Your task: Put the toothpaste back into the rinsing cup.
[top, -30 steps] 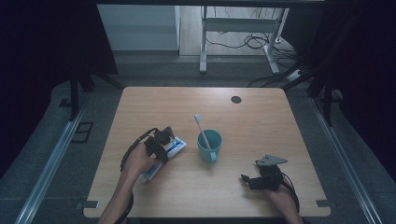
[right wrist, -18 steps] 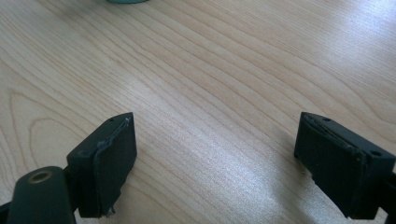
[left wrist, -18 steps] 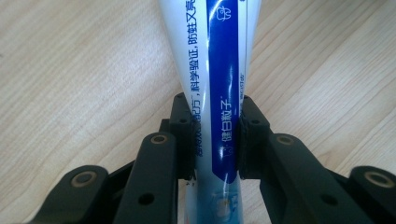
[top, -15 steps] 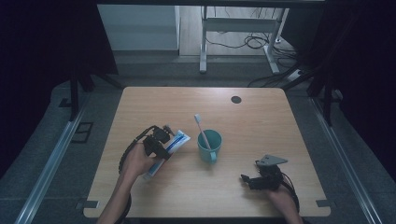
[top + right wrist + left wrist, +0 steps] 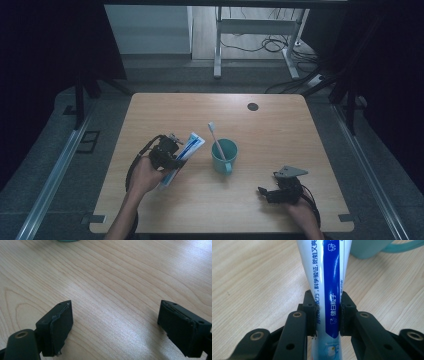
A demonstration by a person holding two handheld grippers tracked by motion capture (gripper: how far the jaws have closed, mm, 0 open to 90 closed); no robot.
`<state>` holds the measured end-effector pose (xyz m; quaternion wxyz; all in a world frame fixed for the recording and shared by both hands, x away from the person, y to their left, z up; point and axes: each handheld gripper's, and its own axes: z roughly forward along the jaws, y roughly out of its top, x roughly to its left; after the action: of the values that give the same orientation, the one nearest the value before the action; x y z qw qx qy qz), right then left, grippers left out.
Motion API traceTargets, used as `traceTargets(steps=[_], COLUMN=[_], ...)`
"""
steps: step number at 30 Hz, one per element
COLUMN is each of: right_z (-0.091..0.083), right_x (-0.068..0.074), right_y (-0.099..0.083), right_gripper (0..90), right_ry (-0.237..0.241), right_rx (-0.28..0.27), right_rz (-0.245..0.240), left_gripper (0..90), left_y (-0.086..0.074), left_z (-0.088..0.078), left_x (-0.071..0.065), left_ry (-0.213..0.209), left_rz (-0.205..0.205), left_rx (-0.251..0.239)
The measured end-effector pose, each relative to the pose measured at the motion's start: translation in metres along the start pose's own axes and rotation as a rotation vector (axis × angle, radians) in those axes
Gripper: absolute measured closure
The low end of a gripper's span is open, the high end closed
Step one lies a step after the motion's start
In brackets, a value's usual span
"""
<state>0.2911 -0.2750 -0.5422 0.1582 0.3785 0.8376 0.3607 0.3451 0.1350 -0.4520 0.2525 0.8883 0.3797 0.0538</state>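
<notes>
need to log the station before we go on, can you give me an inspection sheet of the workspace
surface: wooden table, bare grain, one dark round spot near the far edge
job's things: toothpaste tube held beside a teal cup; toothbrush standing in the cup
clutter: nothing seen
grippers: left claw shut on the tube; right claw open over bare wood
cables: black cable looping from the left claw; more on the floor behind
surroundings: dark curtains, metal desk frame beyond the table

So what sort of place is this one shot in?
Probably a lab or recording workspace: a bare wooden table ringed by dark curtains, with loose cables on the floor behind and metal rails alongside.
</notes>
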Motion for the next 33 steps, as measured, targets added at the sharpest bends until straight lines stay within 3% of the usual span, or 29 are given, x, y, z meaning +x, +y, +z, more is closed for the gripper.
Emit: traceTargets(steps=[17,33], right_z=[0.0,0.0], right_x=[0.0,0.0], right_y=[0.0,0.0], right_gripper=[12.7,12.7], right_ry=[0.0,0.001], right_rx=[0.001,0.0], right_rz=[0.001,0.001], left_gripper=[72.6,72.5], left_y=[-0.02,-0.009], left_z=[-0.017,-0.024], left_x=[-0.006,-0.015], left_ry=[-0.022,-0.037], left_rz=[-0.011,0.016], left_rx=[-0.225,-0.318])
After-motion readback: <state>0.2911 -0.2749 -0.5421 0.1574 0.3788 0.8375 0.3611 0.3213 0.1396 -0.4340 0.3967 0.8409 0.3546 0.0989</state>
